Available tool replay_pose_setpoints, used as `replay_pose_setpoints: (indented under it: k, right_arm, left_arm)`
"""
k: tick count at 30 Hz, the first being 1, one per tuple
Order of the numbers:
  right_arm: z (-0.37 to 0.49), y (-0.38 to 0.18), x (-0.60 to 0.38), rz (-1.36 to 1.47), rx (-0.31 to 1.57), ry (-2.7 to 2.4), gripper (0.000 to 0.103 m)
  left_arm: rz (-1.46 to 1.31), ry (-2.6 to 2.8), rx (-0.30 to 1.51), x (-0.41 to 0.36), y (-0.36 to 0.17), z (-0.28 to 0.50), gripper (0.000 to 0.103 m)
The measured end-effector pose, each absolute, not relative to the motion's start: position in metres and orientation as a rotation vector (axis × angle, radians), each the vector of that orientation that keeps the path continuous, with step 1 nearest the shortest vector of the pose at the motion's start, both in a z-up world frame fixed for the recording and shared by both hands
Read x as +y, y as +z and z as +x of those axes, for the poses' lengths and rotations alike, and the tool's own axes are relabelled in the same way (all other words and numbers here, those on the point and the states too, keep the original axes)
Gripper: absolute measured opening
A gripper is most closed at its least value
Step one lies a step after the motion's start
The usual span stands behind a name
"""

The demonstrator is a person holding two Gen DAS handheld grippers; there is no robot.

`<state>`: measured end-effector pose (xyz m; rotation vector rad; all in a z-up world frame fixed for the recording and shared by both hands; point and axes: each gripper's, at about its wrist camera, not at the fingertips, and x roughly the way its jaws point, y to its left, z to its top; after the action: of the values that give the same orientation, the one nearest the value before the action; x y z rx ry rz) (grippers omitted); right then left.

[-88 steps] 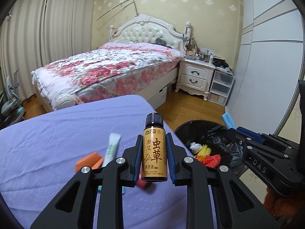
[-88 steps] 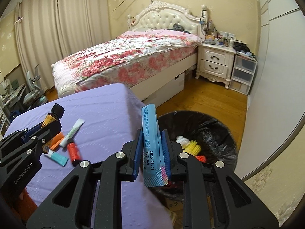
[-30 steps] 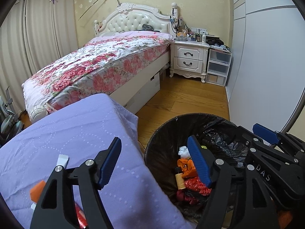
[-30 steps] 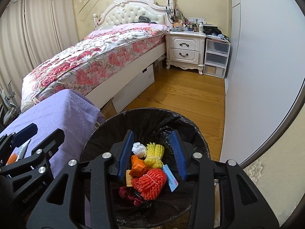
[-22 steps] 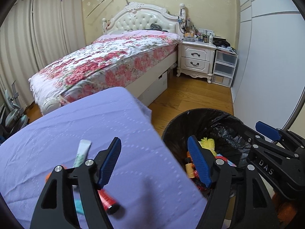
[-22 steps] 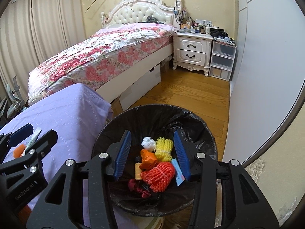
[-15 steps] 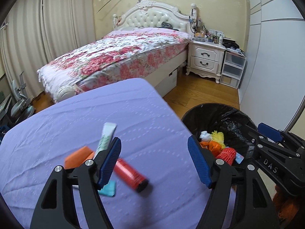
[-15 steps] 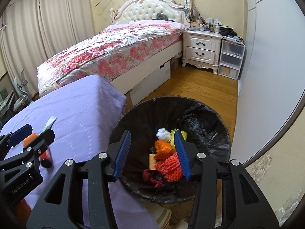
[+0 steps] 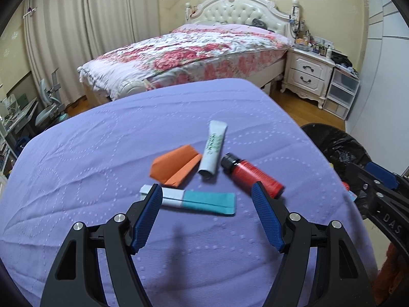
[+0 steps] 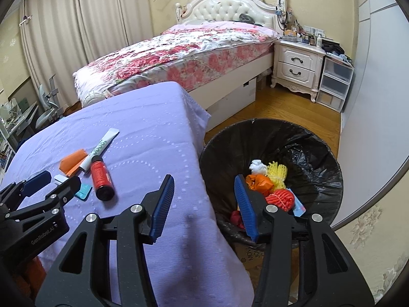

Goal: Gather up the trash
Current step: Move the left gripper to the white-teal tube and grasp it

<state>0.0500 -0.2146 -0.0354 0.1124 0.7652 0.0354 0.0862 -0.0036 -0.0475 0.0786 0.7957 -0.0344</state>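
Purple tablecloth (image 9: 102, 133) fronts a floral bed (image 9: 194, 51).

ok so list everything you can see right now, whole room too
red bottle: 1, red with black cap, lying on the purple tablecloth
white tube: 1, white, beside the bottle
orange paper: 1, orange, left of the tube
teal packet: 1, teal and white, nearest the left gripper
trash bin: 1, black liner, on the floor, holding trash
bed: 1, floral cover
nightstand: 1, white
left gripper: open, empty
right gripper: jaws opening, empty
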Motion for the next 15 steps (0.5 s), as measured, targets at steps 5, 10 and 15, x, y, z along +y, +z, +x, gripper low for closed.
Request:
replay_pose_setpoints:
  k: [5, 10, 15]
  right_arm:
    - [0.051, -0.037, -0.213, 0.114, 0.77, 0.04, 0.056]
    - [0.054, -0.04, -0.212, 0.125, 0.782, 0.044, 0.056]
    - [0.055, -0.041, -0.211, 0.127, 0.786, 0.046, 0.057]
  left_arm:
    - [0.066, -0.002, 0.835, 0.006, -0.057, 0.094, 0.07]
    - [0.08, 0.029, 0.852, 0.007, -0.06, 0.106, 0.07]
    - [0.071, 0.029, 0.889, 0.011, -0.064, 0.11, 0.07]
